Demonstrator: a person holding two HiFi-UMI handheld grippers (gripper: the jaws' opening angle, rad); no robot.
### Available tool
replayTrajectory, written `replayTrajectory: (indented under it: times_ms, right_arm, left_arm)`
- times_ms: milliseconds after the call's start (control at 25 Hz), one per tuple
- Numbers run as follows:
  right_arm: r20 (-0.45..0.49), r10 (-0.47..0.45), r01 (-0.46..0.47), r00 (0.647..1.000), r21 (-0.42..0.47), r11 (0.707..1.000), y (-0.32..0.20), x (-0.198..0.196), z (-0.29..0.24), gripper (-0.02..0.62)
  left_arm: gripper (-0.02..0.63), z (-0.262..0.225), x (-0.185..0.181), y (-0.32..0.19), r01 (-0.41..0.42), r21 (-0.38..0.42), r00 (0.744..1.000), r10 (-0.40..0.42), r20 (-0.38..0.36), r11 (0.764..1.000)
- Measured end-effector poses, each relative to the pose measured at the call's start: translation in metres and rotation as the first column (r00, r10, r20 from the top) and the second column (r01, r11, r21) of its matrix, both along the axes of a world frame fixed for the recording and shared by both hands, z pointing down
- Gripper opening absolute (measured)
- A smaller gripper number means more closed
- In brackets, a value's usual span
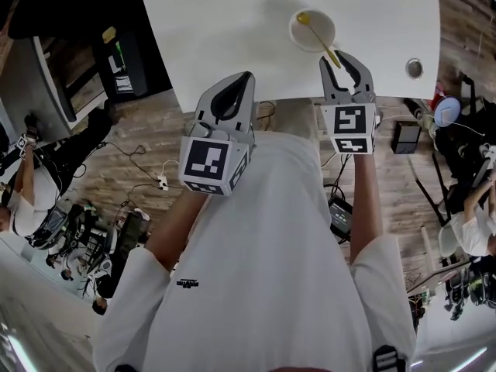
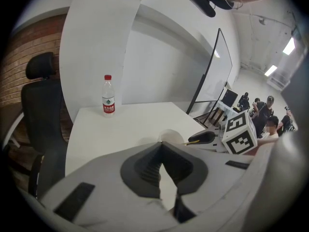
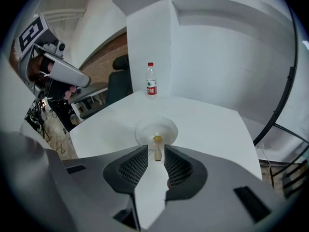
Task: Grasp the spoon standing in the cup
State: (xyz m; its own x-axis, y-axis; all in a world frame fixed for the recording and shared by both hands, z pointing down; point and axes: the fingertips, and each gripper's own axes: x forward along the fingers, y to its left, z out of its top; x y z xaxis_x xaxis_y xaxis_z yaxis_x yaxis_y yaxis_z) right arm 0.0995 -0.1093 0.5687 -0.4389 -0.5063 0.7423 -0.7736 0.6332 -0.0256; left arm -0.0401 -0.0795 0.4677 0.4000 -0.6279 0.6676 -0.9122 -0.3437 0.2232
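1. The spoon is yellow and stands tilted in the cup. Its rounded end is down inside, and its handle leans out over the rim toward the bottom of the right gripper view. In the head view, spoon and cup sit in the upper right of the frame.
2. The cup is white and wide-mouthed. It rests on the white table, near the table edge closest to me.
3. My right gripper has its jaws spread to a narrow gap. The free end of the spoon handle lies between the jaw tips. I see a sliver of table on each side of the handle, so it is bracketed, not pinched.
4. In the head view the right gripper sits just below the cup, with its marker cube toward me.
5. My left gripper has its jaws pressed together at the tips, with nothing between them. In the head view it is at centre frame over the table's near edge, well apart from the cup.
6. A water bottle with a red cap stands upright at the table's far edge, upper centre in both gripper views.
7. A black office chair is at the left edge of the left gripper view, beside the table.
8. Several people are at the right of the left gripper view, too small to detail.
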Motion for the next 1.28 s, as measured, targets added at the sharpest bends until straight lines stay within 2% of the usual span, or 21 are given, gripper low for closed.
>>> replayTrajectory:
  times_ms: [160,240,520,720,1280]
  right_arm:
    - [-0.005,0.007,-0.007,1.000,0.000,1.000,-0.003,-0.002,0.001,0.084]
    - [-0.015,0.002,-0.002,1.000,-0.005,1.000,-0.003,-0.003,0.001,0.044]
    - [-0.008,0.001,-0.001,1.000,-0.011,1.000,0.000,0.001,-0.002,0.041]
    - [0.015,0.046,-0.046,0.999,-0.018,0.999,0.002,0.002,-0.008,0.041]
    - [0.004,0.150,-0.150,0.989,0.060,0.987,0.021,0.003,-0.052,0.041]
  left_arm:
    - [-0.005,0.000,-0.003,-0.001,0.004,-0.005,1.000,-0.004,-0.002,1.000]
    - [-0.005,-0.001,-0.003,-0.001,0.005,-0.005,1.000,-0.005,-0.004,1.000]
    - [-0.004,-0.003,0.000,-0.001,-0.002,0.006,1.000,0.002,-0.003,1.000]
    - [-0.005,-0.009,0.000,0.000,-0.011,0.020,1.000,0.011,-0.004,1.000]
    - [-0.005,-0.033,-0.010,0.005,-0.050,0.082,0.998,0.053,-0.032,0.995]
